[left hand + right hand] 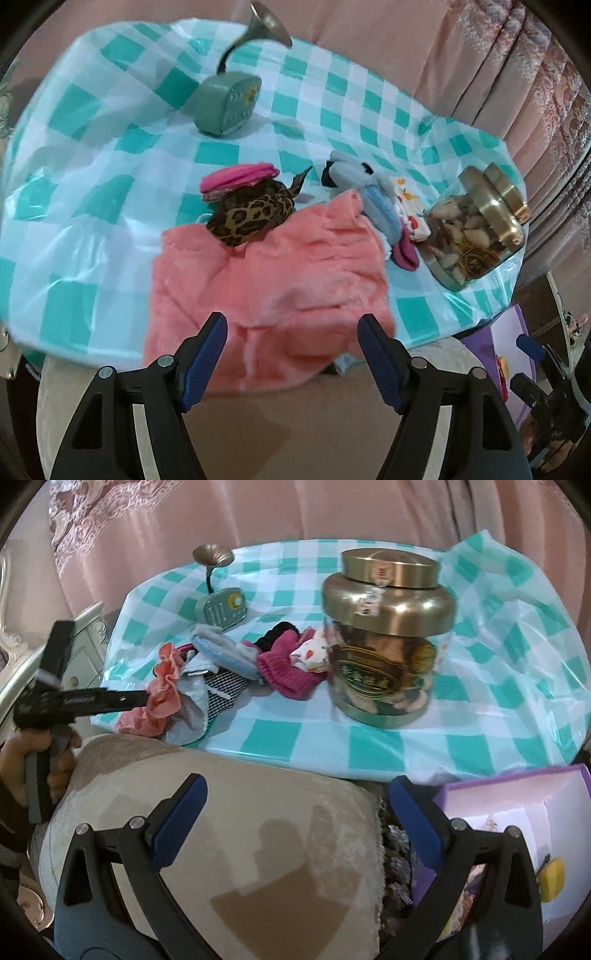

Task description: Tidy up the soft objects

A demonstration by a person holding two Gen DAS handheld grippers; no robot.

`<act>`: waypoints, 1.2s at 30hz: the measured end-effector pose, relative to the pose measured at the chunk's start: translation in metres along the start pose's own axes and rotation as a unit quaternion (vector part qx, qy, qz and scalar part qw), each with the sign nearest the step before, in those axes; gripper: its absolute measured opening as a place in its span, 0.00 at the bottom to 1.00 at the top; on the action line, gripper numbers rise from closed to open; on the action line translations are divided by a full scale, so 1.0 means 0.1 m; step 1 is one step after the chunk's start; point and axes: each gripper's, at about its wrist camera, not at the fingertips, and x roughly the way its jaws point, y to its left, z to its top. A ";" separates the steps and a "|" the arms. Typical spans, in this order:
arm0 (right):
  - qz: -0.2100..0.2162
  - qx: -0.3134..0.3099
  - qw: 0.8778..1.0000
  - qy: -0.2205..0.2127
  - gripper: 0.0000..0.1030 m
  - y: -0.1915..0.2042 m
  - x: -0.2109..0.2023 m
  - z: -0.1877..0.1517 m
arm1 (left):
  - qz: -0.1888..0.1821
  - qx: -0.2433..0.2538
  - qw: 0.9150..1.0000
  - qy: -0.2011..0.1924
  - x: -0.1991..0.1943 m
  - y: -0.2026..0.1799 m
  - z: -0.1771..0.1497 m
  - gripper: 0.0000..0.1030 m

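Observation:
A pile of soft things lies on the checked tablecloth [92, 206]. Nearest is a fluffy pink cloth [266, 288] that hangs over the table's front edge. Behind it are a leopard-print scrunchie [251, 218], a pink scrunchie [238, 177], a blue-grey sock [373, 195] and a magenta sock [404, 254]. My left gripper [293, 332] is open, its blue pads apart over the near edge of the pink cloth [166, 686]. In the right wrist view the left gripper [142, 698] reaches that cloth from the left. My right gripper [299, 805] is open and empty above a beige cushion [229, 830].
A glass jar with a gold lid [384, 635] stands on the table right of the pile. A small green radio-shaped speaker [221, 607] with a horn sits at the back. An open purple box [517, 805] is below the table at the right. Pink curtains hang behind.

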 end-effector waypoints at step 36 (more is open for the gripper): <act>0.035 -0.084 0.995 -0.029 0.97 0.86 1.01 0.98 | -0.073 -0.094 0.988 -0.098 -0.21 0.30 -0.10 0.11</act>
